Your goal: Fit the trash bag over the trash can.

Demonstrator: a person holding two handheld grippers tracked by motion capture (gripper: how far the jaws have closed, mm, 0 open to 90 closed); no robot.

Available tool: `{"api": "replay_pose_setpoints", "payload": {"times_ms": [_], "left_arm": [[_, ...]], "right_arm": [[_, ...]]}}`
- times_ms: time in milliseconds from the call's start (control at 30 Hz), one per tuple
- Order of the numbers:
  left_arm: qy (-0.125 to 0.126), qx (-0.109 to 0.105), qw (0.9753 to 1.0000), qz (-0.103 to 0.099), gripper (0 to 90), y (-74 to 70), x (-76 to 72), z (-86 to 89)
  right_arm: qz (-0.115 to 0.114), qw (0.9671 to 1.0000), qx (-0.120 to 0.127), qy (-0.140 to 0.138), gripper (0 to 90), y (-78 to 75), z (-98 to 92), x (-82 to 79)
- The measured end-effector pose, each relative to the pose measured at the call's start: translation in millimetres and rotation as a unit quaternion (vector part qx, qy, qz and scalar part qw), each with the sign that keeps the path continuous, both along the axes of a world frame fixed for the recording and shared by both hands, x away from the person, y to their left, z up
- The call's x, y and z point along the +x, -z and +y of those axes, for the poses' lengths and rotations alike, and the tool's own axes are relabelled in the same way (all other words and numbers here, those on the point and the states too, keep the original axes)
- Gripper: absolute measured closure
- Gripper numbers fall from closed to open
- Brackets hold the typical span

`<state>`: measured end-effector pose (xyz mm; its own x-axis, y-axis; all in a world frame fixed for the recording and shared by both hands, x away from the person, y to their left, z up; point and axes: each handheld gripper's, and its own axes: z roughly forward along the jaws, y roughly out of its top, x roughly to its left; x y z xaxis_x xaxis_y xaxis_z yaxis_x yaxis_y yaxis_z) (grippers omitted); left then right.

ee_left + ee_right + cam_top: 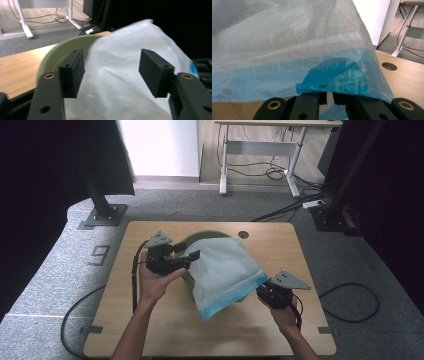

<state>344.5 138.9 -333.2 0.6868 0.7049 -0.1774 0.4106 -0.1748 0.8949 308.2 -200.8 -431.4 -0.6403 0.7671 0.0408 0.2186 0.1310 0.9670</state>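
Observation:
A green round bin [201,238] lies on the wooden table [150,320], mostly covered by a translucent white plastic bag [225,270] with a blue band along its edge. My left gripper [189,259] is open at the bag's left side by the bin's rim. In the left gripper view its jaws [112,67] stand wide apart, with the bag [120,77] just beyond them and the green rim [65,46] at the left. My right gripper [261,287] is shut on the bag's blue edge at the right. In the right gripper view the closed gripper [329,96] pinches the blue band [332,75].
A round cable hole [243,234] sits near the table's far edge. Black frame posts [102,210] stand on the carpet at the left and right. A white-legged desk [260,150] and loose cables lie farther back.

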Motion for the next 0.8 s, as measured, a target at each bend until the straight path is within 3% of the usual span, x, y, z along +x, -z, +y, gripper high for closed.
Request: {"api": "replay_pose_setpoints", "payload": {"times_ms": [133, 267, 533, 667, 800], "left_arm": [[0.024, 0.032, 0.9992, -0.001, 31.1, -2.6, -11.0, -18.5], [0.046, 0.065, 0.9968, 0.001, 27.8, 2.7, -22.2, -41.5], [0.06, 0.097, 0.993, 0.032, 14.7, 25.4, -21.3, -69.7], [0.06, 0.11, 0.9915, 0.036, 16.6, 32.1, -19.9, -77.6], [0.062, 0.109, 0.9918, 0.026, 31.1, 36.4, -19.7, -80.1]], "right_arm": [[-0.001, 1.0, 0.001, -0.003, 82.3, -4.4, 2.0, -0.8], [-0.003, 1.0, 0.003, -0.007, 81.8, -6.8, 3.3, -2.6], [0.0, 0.9999, 0.014, -0.007, 80.9, -6.7, -1.8, -4.1], [0.001, 0.9998, 0.017, -0.006, 80.9, -5.7, -3.3, -4.6], [0.003, 0.9998, 0.018, -0.006, 80.6, -4.8, -4.1, -5.1]]}}
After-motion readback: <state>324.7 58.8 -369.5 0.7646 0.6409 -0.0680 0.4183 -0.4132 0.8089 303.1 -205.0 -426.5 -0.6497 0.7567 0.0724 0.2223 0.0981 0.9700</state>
